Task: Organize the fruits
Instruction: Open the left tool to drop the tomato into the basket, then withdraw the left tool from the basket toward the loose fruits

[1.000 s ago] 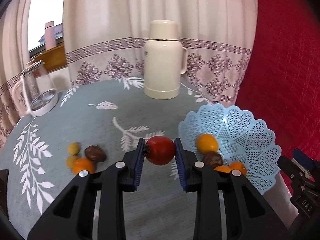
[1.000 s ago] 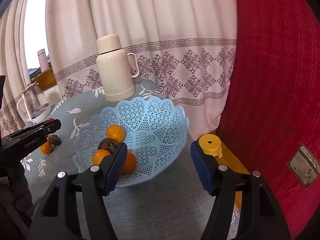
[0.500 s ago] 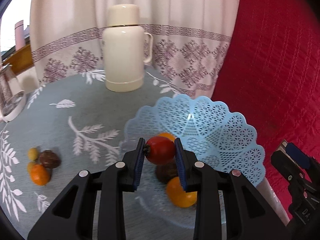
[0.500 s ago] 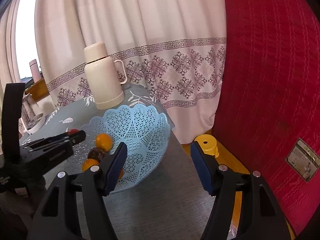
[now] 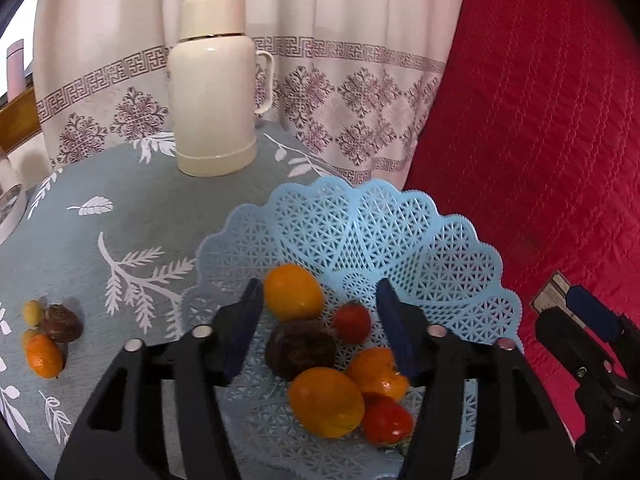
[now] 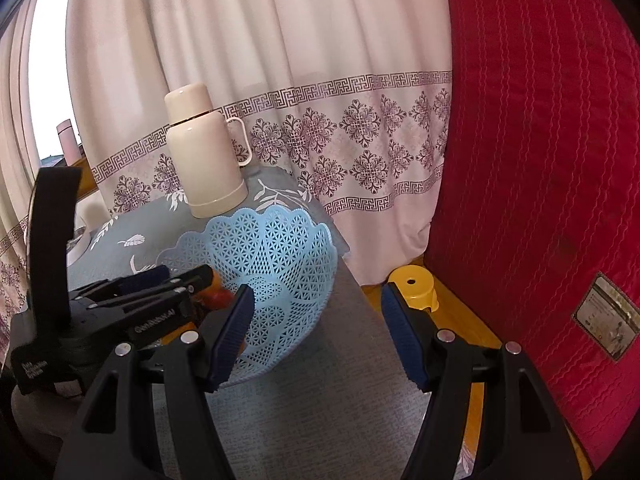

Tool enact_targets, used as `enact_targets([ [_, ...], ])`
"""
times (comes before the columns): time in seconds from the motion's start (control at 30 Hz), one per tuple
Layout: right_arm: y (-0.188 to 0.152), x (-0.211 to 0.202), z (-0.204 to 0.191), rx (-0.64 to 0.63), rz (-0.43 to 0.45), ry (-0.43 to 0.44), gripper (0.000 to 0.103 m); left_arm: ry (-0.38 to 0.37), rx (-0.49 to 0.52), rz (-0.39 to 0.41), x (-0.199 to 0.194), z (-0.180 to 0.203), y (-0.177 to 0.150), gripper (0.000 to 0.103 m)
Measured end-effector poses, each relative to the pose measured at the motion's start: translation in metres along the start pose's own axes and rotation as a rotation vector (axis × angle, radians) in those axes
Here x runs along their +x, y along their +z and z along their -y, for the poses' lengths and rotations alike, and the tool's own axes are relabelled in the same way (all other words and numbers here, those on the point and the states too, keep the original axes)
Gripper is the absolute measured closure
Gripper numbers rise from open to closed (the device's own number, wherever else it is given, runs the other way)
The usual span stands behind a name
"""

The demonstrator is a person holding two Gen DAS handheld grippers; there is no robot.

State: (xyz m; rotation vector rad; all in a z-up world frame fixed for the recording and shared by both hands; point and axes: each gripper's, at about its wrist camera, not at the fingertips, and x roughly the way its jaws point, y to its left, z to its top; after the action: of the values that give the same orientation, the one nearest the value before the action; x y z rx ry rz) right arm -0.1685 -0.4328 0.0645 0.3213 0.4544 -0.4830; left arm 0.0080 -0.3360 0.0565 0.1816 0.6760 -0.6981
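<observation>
A light blue lattice basket (image 5: 420, 236) stands on the grey leaf-print table. It holds several fruits: a red tomato (image 5: 353, 322), a dark brown fruit (image 5: 302, 349), oranges (image 5: 294, 292) and another red fruit (image 5: 386, 420). My left gripper (image 5: 320, 326) is open and hovers over the basket, with the red tomato lying loose below its jaws. My right gripper (image 6: 316, 334) is open and empty, to the right of the basket (image 6: 280, 256), above the table's edge. Left on the table lie an orange (image 5: 44, 354), a brown fruit (image 5: 62, 318) and a small yellow fruit (image 5: 33, 311).
A cream thermos jug (image 5: 214, 88) stands behind the basket. A glass pot's edge (image 5: 10, 200) shows at far left. A red quilted surface (image 5: 540, 120) is right of the table. A yellow stool (image 6: 412, 286) stands on the floor below.
My left gripper has opened and let go of the red tomato, which now lies in the basket. The gripper moved further over the basket. My right gripper has shifted slightly away.
</observation>
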Motion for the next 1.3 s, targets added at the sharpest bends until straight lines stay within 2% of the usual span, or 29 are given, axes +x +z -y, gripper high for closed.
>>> enact_targets([
  [0.13, 0.0, 0.0, 0.0, 0.0, 0.0, 0.002, 0.037, 0.024, -0.036, 0.012, -0.005, -0.013, 0.002, 0.023],
  [0.33, -0.002, -0.001, -0.001, 0.0, -0.002, 0.006, 0.037, 0.083, -0.076, 0.025, -0.012, -0.034, 0.004, 0.018],
  [0.47, -0.002, -0.003, -0.003, -0.002, 0.003, 0.009, 0.037, 0.113, -0.092, 0.031, -0.018, -0.042, 0.004, 0.008],
  [0.53, -0.002, -0.005, -0.004, -0.001, 0.007, 0.012, 0.035, 0.12, -0.096, 0.028, -0.02, -0.044, 0.003, 0.006],
  [0.6, -0.001, -0.006, -0.005, 0.002, 0.012, 0.014, 0.027, 0.136, -0.096, 0.023, -0.022, -0.046, 0.002, 0.005],
  [1.23, -0.001, -0.012, -0.012, 0.003, 0.022, 0.038, 0.027, 0.206, -0.132, 0.03, -0.04, -0.067, -0.006, 0.004],
  [1.3, -0.001, -0.013, -0.013, 0.003, 0.021, 0.042, 0.024, 0.211, -0.141, 0.03, -0.042, -0.07, -0.007, 0.004],
])
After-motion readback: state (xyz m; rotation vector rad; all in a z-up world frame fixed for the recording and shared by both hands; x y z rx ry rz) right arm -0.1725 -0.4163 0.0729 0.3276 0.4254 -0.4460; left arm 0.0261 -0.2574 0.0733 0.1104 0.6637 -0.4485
